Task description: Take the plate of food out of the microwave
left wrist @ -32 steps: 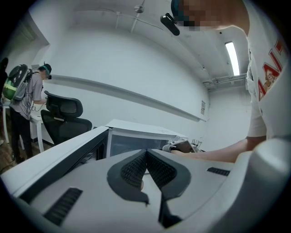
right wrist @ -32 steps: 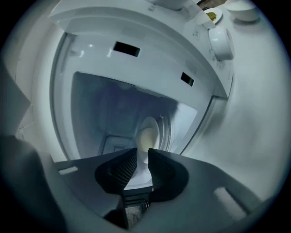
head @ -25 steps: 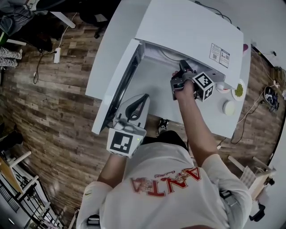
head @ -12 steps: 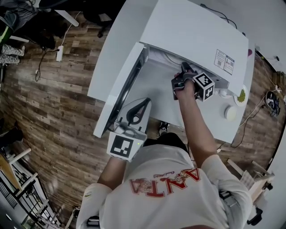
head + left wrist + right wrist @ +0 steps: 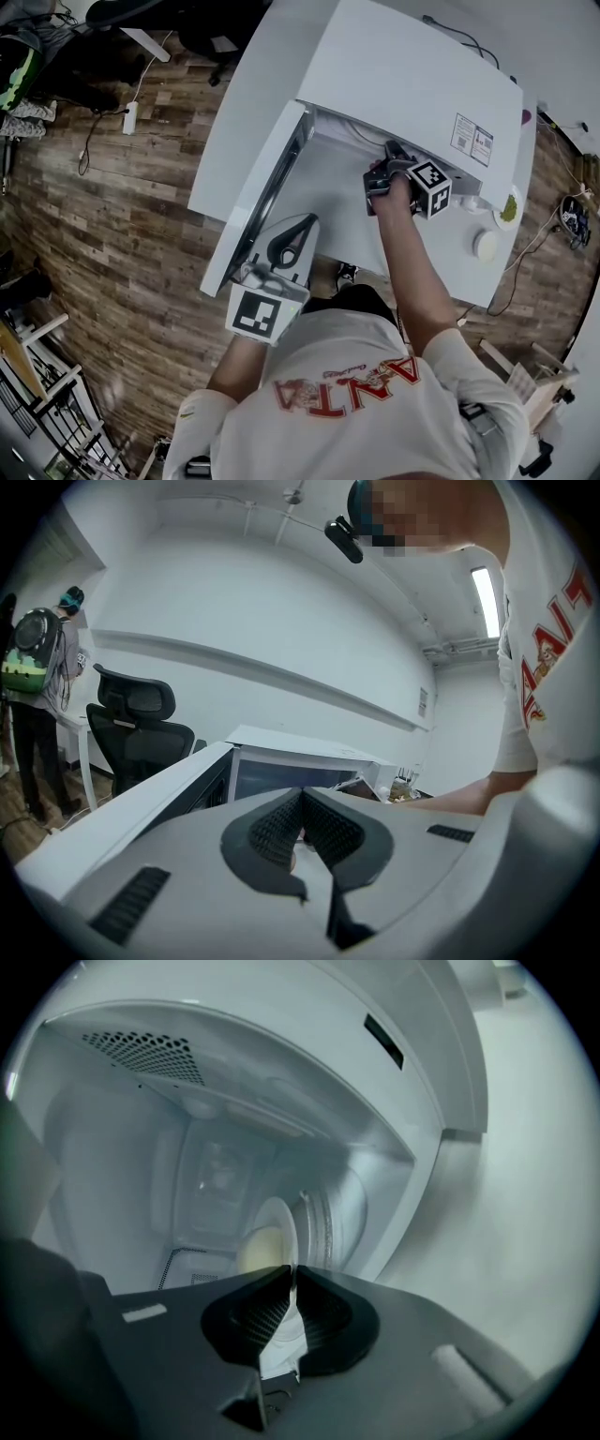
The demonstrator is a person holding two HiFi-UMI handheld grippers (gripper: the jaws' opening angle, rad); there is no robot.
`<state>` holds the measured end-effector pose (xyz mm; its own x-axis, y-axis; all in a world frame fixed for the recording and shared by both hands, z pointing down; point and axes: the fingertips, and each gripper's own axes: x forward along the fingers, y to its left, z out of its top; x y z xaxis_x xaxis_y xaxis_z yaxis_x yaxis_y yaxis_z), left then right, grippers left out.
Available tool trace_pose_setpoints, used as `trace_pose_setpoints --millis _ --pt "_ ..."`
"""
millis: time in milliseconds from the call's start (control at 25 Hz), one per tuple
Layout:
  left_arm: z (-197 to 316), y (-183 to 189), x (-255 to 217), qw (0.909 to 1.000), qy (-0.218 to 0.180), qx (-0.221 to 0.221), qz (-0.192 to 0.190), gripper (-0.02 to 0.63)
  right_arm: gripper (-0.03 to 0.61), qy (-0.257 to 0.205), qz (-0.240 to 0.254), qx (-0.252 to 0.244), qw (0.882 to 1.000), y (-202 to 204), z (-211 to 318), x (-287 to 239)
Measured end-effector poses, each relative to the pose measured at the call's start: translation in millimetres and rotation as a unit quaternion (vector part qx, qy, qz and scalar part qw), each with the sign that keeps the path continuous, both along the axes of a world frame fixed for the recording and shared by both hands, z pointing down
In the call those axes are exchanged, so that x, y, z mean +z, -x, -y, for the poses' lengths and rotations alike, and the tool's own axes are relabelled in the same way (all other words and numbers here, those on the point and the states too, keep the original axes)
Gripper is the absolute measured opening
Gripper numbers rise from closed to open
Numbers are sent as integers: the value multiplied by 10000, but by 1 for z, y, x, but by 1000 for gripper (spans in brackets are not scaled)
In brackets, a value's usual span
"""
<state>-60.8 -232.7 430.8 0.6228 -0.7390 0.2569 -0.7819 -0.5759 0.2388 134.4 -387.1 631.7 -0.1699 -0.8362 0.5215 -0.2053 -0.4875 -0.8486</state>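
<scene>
Closing in since the earlier frames, the right tool's [image 5: 292, 1274] jaws have just drawn together, and they now pinch the near rim of the plate [image 5: 281, 1227]. The thin white edge runs straight up between the two dark ribbed pads. The hand itself has hardly shifted at the mouth of the microwave [image 5: 412, 66], and the left tool [image 5: 298, 230] is where it was before.

The plate is inside the white cavity, seen edge-on from the right gripper view, with pale yellow food [image 5: 255, 1249] on it. A patch of vent holes shows on the cavity wall at the upper left of that view.

From the head view the right tool [image 5: 386, 164] reaches under the microwave's front edge, its marker cube [image 5: 430, 187] just outside the opening. The door [image 5: 253, 178] stands swung open to the left. The left tool hangs beside the door's lower end, over the edge of the white surface [image 5: 450, 253]. Its jaws are together at the tips with nothing between them, as the left gripper view [image 5: 300, 794] shows.

A small bowl [image 5: 507, 206] with something green sits on the surface to the right of the microwave. A white round thing [image 5: 485, 245] lies near it.

Beyond the door, the left gripper view takes in a black chair [image 5: 136, 724] and a person [image 5: 37, 696] wearing a backpack. Wood-plank floor [image 5: 122, 234] lies around the surface.
</scene>
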Motion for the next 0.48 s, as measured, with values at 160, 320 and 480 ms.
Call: trace_pose_setpoints --millis 160,320,480 --pt "-2 -3 1 10000 7 61 32 9 18 -83 20 10 10000 0 -1 -1" --pt "-5 -7 2 9999 56 126 30 9 17 -164 28 -3 9999 0 -7 -4" --pt "-5 -8 1 9999 89 112 -14 9 17 -182 98 -54 9998 2 -13 -8"
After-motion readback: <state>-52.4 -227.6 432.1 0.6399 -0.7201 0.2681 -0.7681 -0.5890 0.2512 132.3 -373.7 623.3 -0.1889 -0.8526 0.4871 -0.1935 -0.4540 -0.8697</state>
